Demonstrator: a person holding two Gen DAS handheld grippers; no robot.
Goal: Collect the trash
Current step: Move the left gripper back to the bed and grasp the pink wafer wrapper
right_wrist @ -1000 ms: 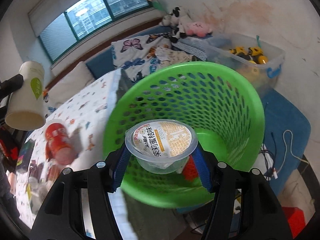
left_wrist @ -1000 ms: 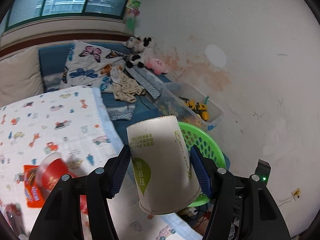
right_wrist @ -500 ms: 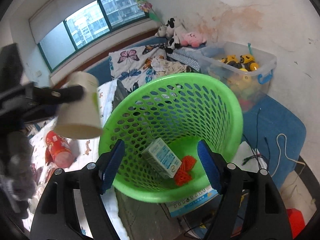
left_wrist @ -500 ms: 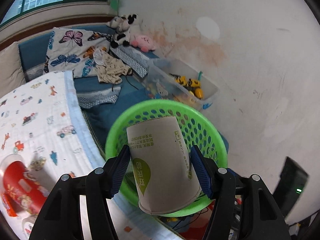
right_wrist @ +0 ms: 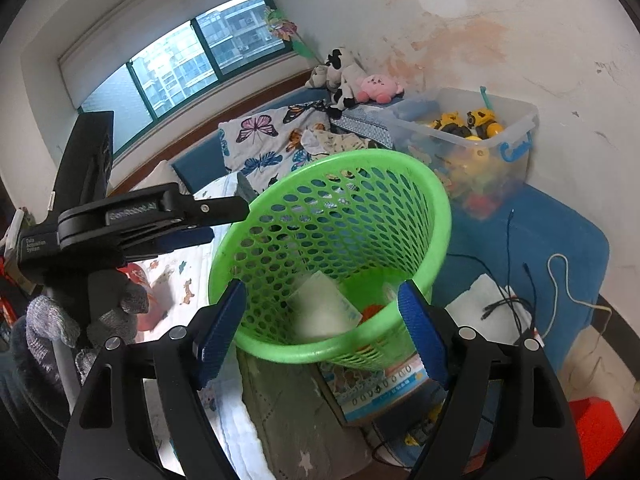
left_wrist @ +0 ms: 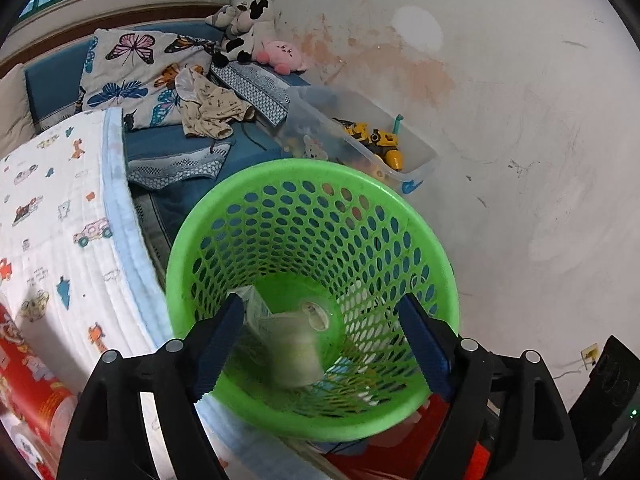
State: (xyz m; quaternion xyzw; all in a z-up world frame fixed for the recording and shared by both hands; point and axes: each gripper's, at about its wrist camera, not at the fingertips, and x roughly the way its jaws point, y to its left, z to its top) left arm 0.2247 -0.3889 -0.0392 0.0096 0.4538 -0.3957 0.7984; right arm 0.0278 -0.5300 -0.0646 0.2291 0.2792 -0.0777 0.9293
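A green perforated basket (left_wrist: 304,184) stands beside the bed and also shows in the right wrist view (right_wrist: 424,216). A blurred white paper cup (left_wrist: 294,354) is inside it, also seen in the right wrist view (right_wrist: 320,312), with a small carton (left_wrist: 252,300), a clear plastic cup (left_wrist: 314,314) and red scraps (right_wrist: 370,312). My left gripper (left_wrist: 324,340) is open and empty over the basket; it also shows from the side in the right wrist view (right_wrist: 192,216). My right gripper (right_wrist: 322,324) is open and empty at the basket's near rim.
A red snack canister (left_wrist: 28,372) lies on the white printed bed cover (left_wrist: 52,216) at the left. A clear toy bin (right_wrist: 472,140) stands behind the basket by the wall. Cables (right_wrist: 516,280) and a blue mat (right_wrist: 540,240) lie to the right.
My left gripper has opened over the basket and the paper cup has dropped in. Earlier my right gripper let go of the plastic cup into the basket.
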